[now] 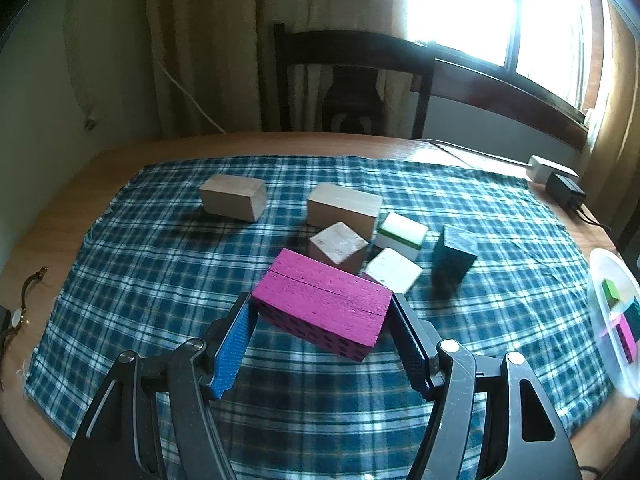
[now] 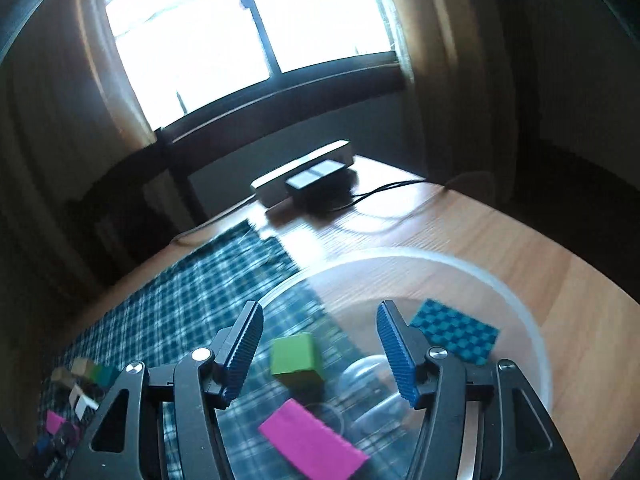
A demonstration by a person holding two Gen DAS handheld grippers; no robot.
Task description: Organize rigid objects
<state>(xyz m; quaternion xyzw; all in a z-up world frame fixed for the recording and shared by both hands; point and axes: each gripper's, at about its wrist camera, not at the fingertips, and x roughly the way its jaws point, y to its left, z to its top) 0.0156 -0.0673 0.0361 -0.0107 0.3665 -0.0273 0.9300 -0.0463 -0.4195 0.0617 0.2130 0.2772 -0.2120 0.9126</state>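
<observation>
Between the left gripper's (image 1: 320, 312) blue pads sits the long magenta block (image 1: 324, 304), angled across the jaws, which pinch it at its two ends. Because the block lies skewed, I judge it could twist or slip out on lifting and knock the white cube (image 1: 394, 270) and pale wooden cube (image 1: 339, 246) just behind it. Beyond them stand two plain wooden blocks (image 1: 344, 208) on the checked cloth (image 1: 160, 264). Over the clear bowl (image 2: 532, 320) the right gripper (image 2: 320, 336) hangs spread and empty; a green cube (image 2: 296, 356), a magenta slab (image 2: 312, 440) and a teal chequered block (image 2: 456, 336) lie inside below it. A careless swing could clip the rim.
</observation>
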